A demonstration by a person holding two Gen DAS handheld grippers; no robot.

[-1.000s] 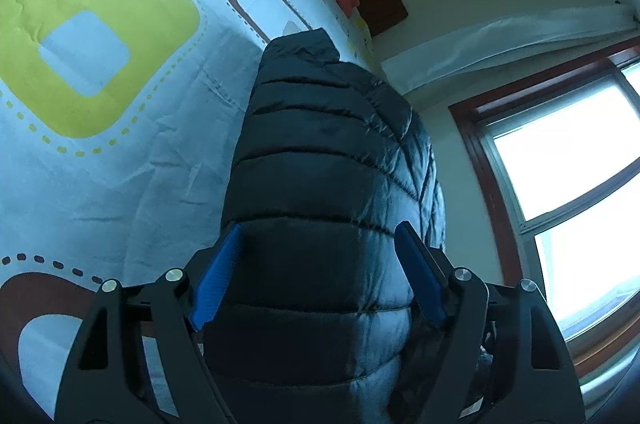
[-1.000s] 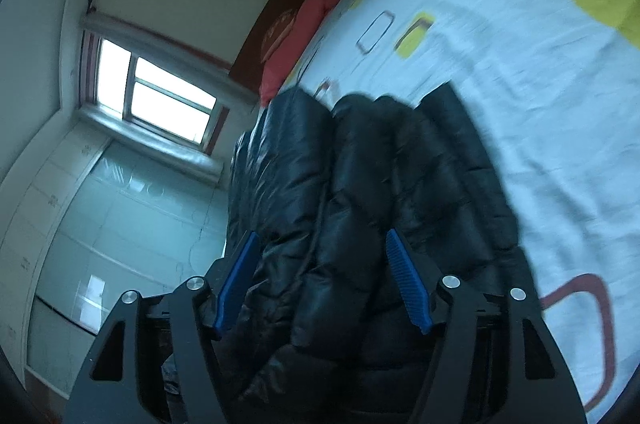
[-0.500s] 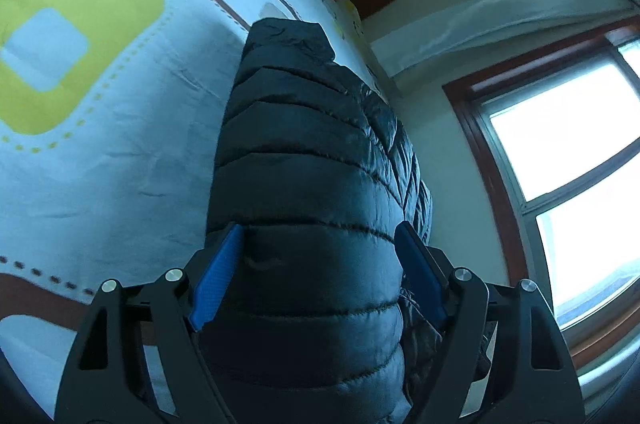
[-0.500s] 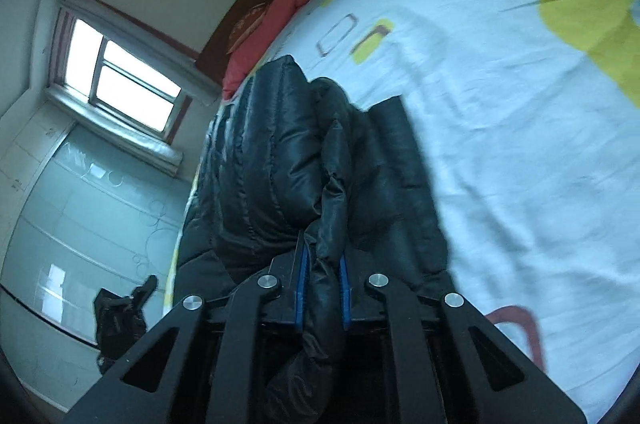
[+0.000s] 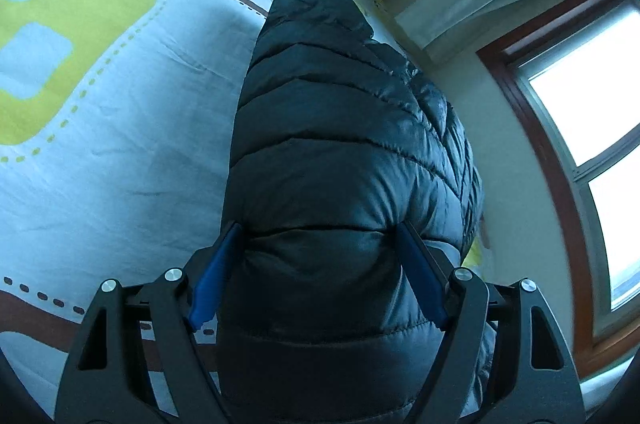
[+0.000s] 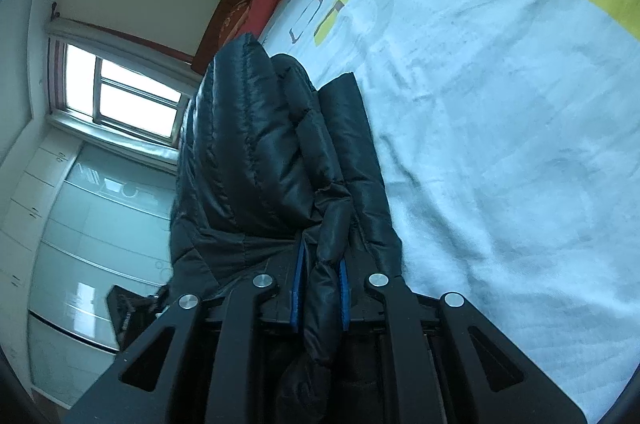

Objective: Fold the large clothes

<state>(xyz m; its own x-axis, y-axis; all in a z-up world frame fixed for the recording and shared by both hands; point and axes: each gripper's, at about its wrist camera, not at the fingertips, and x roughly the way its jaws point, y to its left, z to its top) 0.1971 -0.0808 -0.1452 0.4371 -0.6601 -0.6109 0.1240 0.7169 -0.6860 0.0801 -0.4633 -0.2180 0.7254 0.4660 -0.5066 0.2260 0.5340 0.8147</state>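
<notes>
Black and shiny, that's the puffer jacket (image 5: 340,164) we're working with: quilted in horizontal tubes, stitched seams catching the window light, laid along the edge of the bed nearest the window. No brand tag or logo that we can make out on it, and no readable writing anywhere; the red pillow (image 6: 272,4) at the far end has some gold design on it, but it's too small to read.

From the left wrist view the jacket runs away from us as one long puffy slab, its far end finishing in a rounded collar-like lump. Our left gripper (image 5: 316,236) is spread wide, blue pads on either side of the jacket's near end and just touching its sides, not squeezing it.

Our right gripper (image 6: 320,272) is clamped tight on a bunched fold of the jacket (image 6: 256,152), the blue pads pressed close with a roll of fabric pinched between them. From this side the jacket looks doubled over, with a flatter strip lying beside the thick part on the bedsheet (image 6: 500,124), which is pale blue with yellow-green and brown rounded squares.

The window (image 6: 120,92) sits to the left, beyond the bed.
</notes>
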